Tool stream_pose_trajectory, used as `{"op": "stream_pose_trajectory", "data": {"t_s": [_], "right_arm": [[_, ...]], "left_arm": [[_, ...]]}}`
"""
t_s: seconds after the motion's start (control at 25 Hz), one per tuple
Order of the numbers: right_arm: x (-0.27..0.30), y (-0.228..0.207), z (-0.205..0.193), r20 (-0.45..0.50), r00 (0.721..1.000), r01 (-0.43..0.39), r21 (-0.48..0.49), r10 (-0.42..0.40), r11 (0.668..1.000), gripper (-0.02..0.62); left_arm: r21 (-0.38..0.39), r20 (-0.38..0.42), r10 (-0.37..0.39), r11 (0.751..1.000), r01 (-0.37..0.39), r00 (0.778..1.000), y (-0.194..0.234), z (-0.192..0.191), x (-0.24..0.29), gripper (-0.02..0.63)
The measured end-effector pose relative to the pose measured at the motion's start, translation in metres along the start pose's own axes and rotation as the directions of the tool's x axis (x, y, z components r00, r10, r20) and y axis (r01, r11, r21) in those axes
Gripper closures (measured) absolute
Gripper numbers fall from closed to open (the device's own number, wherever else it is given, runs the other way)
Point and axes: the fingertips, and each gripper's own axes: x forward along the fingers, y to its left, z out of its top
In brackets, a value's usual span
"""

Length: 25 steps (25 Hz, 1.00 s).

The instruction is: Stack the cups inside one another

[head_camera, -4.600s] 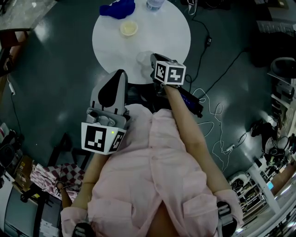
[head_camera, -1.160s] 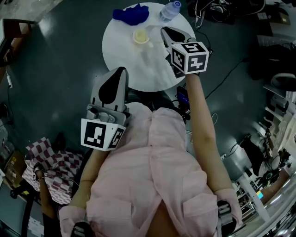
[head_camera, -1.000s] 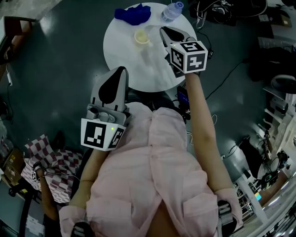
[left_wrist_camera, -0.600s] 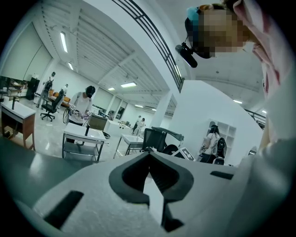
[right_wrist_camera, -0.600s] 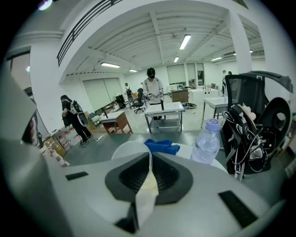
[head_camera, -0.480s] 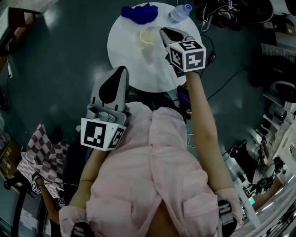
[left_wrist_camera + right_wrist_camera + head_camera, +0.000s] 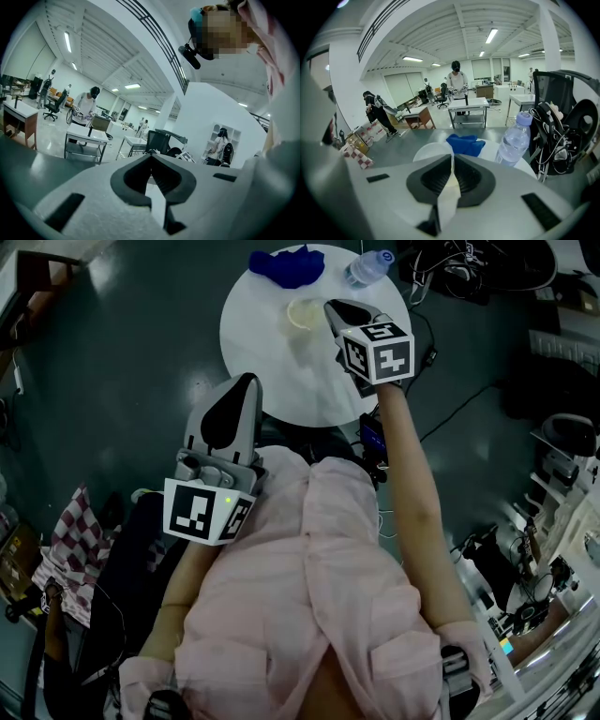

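Round white table point(image 7: 272, 371), seen from above. Landmark: the blue cloth point(image 7: 286, 263), crumpled at the table's far edge.

- Cup point(image 7: 302, 313): pale and thin-walled, just to the near side of the cloth and a little right of it, over the far half of the table. I cannot tell whether its base touches the tabletop.
- Right claw point(image 7: 336, 307): reaches in from the near right of the cloth, pointing down at a slant. The jaws are almost together, pinching the cup's wall, one jaw inside the rim and one outside (the right gripper view shows the thin wall running straight up the slit between the pads). From that view the cup's rim curves off to the left and the cloth lies right behind it.
- One cup or two nested at that spot: cannot tell, as the walls are too pale.
- Water bottle point(image 7: 368, 266): right of the cloth, near the table's far right edge, clear with a pale cap.
- Left claw point(image 7: 246, 382): well back from the cloth, off the table's near edge and close to the person's chest, held about level. The jaws are narrow, tips meeting, with nothing between them.
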Motion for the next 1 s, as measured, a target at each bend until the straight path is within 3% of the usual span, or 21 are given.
{"op": "stream_pose_trajectory", "data": {"t_s": [1.0], "right_arm": [[0.025, 0.003, -0.011, -0.097, 0.995, -0.035, -0.042, 0.031, 0.999, 0.555]], "left_arm": [[-0.016, -0.005, 0.036, 0.999, -0.036, 0.999, 0.007, -0.001, 0.000, 0.592]]}}
